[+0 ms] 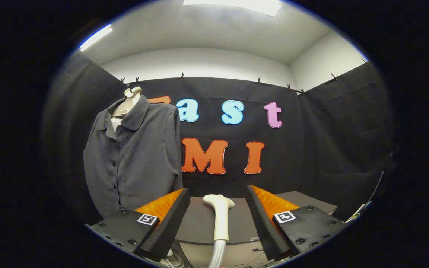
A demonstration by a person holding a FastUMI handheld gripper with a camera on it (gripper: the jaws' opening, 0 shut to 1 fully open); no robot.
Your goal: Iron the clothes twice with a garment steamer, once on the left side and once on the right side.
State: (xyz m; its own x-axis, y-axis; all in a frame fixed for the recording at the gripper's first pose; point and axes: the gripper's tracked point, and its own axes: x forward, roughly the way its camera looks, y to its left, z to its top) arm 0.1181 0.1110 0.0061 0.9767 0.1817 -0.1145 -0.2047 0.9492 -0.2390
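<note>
We see the gripper [218, 208] spread wide around the steamer head [220, 219], untouched.
Smooth cream wand, hose cut off below; matte grey blouse [134, 156] hangs upper left.

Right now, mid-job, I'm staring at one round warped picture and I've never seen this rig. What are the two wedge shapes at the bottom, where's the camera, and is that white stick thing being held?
The camera rides on a hand-held two-finger gripper and looks forward along its fingers; the wide lens bends everything. The two wedges at the bottom are those fingers, and they stand open, wide apart. Between them stands the cream-white plastic steamer head with its ribbed hose, upright, its nozzle at the top. Neither finger touches it, so it is not held yet. It seems to rise in front of a grey tabletop; what supports it is hidden. Beyond the left finger hangs the dark grey buttoned shirt on a pale mannequin neck, against the black cloth wall. A likely next move is closing on the steamer handle.
</note>
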